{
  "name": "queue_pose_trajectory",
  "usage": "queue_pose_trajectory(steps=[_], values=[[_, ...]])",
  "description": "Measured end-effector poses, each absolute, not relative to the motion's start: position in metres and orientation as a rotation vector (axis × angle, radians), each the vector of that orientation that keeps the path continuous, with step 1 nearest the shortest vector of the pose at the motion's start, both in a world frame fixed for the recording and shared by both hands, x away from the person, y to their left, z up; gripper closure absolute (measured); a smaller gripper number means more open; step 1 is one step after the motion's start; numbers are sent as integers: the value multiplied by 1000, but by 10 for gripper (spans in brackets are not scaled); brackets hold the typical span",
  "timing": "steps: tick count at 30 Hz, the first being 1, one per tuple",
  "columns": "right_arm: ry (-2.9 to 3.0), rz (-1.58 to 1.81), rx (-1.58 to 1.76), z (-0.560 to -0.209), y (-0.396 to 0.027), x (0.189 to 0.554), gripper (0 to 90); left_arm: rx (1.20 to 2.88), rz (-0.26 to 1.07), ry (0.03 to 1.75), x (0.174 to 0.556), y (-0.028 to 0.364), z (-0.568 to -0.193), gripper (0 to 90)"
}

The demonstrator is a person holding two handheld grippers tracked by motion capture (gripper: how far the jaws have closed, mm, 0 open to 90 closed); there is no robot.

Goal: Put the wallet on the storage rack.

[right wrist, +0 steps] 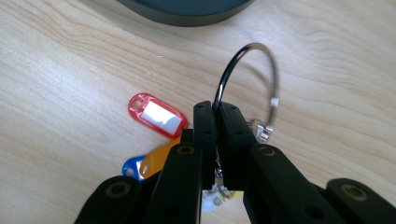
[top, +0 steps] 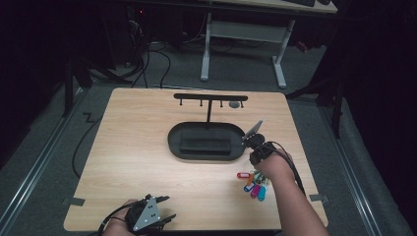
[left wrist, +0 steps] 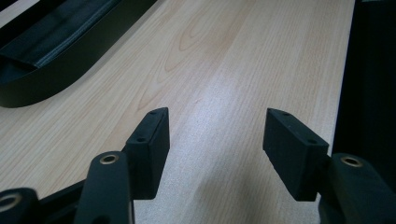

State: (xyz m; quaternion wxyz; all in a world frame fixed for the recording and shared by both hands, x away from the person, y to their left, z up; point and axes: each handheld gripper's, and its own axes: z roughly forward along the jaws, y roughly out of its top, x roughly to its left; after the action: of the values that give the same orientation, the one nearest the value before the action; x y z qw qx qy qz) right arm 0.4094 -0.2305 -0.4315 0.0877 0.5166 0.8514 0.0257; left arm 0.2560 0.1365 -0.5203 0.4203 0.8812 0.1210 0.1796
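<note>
Ring sits pinched in the shut right claw, tags hanging just above the bench beside the tray. Lift steadily toward the hook rack; avoid swinging. Left claw rests wide open, empty.

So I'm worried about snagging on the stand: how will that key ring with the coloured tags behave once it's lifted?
The metal ring looks stiff, and the right gripper pinches only its thin wire, so it may pivot or slip. The tags hang loosely, the red tag among them, and will probably dangle and swing. The bunch looks light.
</note>
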Motion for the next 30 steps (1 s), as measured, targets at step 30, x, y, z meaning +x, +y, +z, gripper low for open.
queue_pose_trajectory(steps=[30], values=[[2531,120,1387,-330,-240,380,880,2114,521,389,265,150,-515,416]])
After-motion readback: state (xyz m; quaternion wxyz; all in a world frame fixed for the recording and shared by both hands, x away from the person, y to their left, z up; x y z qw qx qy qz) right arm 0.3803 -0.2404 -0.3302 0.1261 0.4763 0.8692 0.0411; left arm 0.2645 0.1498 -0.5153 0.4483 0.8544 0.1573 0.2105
